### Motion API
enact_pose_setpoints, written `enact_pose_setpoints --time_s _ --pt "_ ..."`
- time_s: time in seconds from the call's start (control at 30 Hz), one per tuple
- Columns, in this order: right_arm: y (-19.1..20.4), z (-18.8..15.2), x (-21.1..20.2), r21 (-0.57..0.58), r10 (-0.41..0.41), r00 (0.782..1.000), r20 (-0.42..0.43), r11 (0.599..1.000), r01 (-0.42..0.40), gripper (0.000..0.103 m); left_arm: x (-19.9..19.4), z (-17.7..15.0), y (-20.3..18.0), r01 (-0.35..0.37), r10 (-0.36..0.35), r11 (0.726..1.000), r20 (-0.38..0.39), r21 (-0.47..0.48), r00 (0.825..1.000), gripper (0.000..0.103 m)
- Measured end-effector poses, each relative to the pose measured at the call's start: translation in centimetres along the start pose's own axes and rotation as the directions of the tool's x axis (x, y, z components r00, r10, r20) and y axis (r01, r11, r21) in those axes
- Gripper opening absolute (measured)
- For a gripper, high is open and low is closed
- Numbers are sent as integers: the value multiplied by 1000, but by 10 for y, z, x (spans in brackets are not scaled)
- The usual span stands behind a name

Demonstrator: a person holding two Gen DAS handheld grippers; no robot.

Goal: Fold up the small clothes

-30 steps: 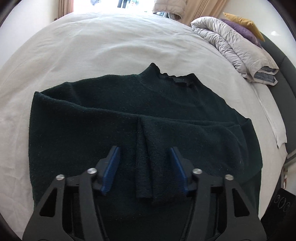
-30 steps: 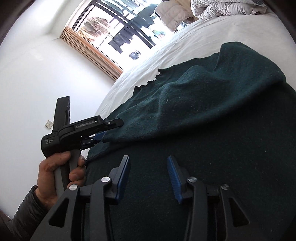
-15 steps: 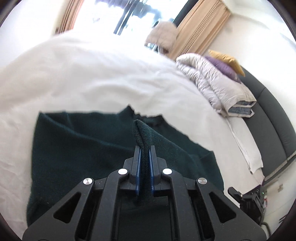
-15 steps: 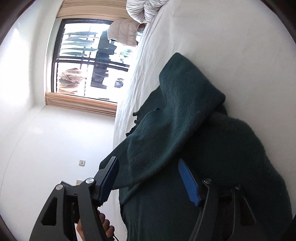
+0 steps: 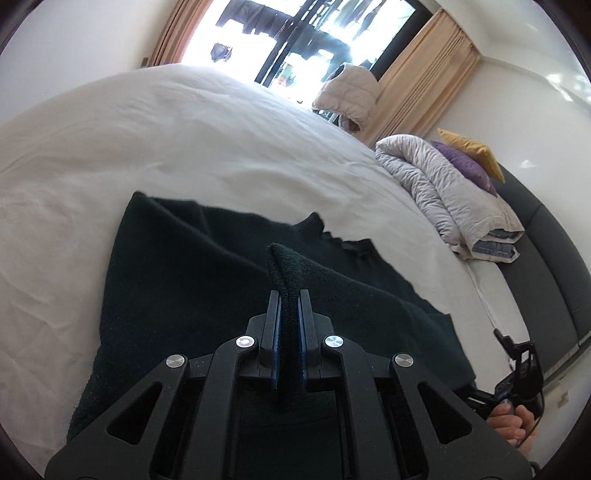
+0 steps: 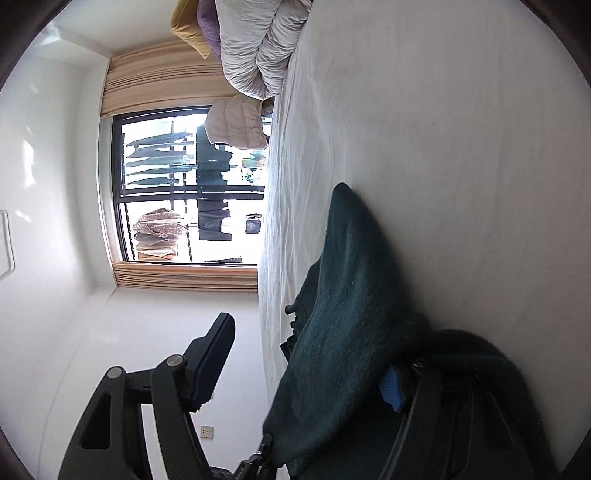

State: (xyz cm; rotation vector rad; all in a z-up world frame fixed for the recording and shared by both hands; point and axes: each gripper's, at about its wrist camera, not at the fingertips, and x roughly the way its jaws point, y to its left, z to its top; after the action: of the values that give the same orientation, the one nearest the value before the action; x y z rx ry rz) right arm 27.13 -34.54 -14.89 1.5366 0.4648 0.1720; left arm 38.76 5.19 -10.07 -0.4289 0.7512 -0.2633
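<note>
A dark green sweater (image 5: 177, 295) lies spread on the white bed sheet (image 5: 184, 147). My left gripper (image 5: 289, 295) is shut on a raised fold of the sweater, which stands up between its blue pads (image 5: 275, 354). The right gripper (image 5: 517, 365) shows at the far right edge of the sweater, with a hand (image 5: 511, 424) on its grip. In the right wrist view the right gripper (image 6: 306, 350) is rolled on its side and open. The lifted sweater (image 6: 343, 295) hangs between its fingers, one finger (image 6: 212, 358) in the air and the other blue pad (image 6: 391, 386) under the cloth.
A folded grey quilt (image 5: 436, 184) with a purple pillow (image 5: 465, 166) and a yellow pillow (image 5: 472, 147) lies at the bed's head, by a dark headboard (image 5: 546, 266). A pale jacket (image 5: 347, 96) hangs before the window (image 5: 295, 33) and curtains (image 5: 417, 77).
My left gripper has shut on the sleeve fold and lifted it off the sweater. The right gripper has rolled onto its side, opened wider and moved to the sweater's edge.
</note>
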Motion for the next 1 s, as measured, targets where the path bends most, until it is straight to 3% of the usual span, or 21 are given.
enact_pose_setpoints --time_s 0.1,0.2,0.3,0.47,0.6,0.67,0.8,0.9,0.97,1.0 --pt "1 0 -1 -12 -7 1000 -8 1000 7 67 20 -16 18 -25 24 1000 -47 -17 999 7" --pt "1 9 -6 10 6 1000 12 1000 -6 67 18 -16 20 -14 14 1000 -36 -15 999 7" --pt "1 6 -1 -30 -46 999 -10 998 46 64 23 -21 17 -42 43 998 -39 39 998 7" --pt "9 -1 -19 -104 -157 987 -41 983 152 62 36 -23 14 -50 51 998 -52 24 997 9" --pt "34 -1 -55 -168 -228 971 66 957 236 64 43 -25 19 -25 25 1000 -49 1 998 10" --pt "55 2 -53 -244 -220 972 77 941 232 63 46 -25 18 -22 22 1000 -45 -1 999 10" --pt "86 -2 -3 -390 -197 980 -39 905 167 49 44 -26 19 -16 16 1000 -43 -4 999 11" --pt "70 -3 37 -396 -270 955 -123 896 203 41 40 -27 24 -9 8 1000 -41 -10 999 11" --pt "41 -2 52 -378 -353 923 -152 884 276 39 38 -27 24 -9 9 1000 -41 -9 999 11" --pt "22 -1 51 -367 -397 904 -156 873 320 31 39 -27 24 -9 8 1000 -41 -8 999 11"
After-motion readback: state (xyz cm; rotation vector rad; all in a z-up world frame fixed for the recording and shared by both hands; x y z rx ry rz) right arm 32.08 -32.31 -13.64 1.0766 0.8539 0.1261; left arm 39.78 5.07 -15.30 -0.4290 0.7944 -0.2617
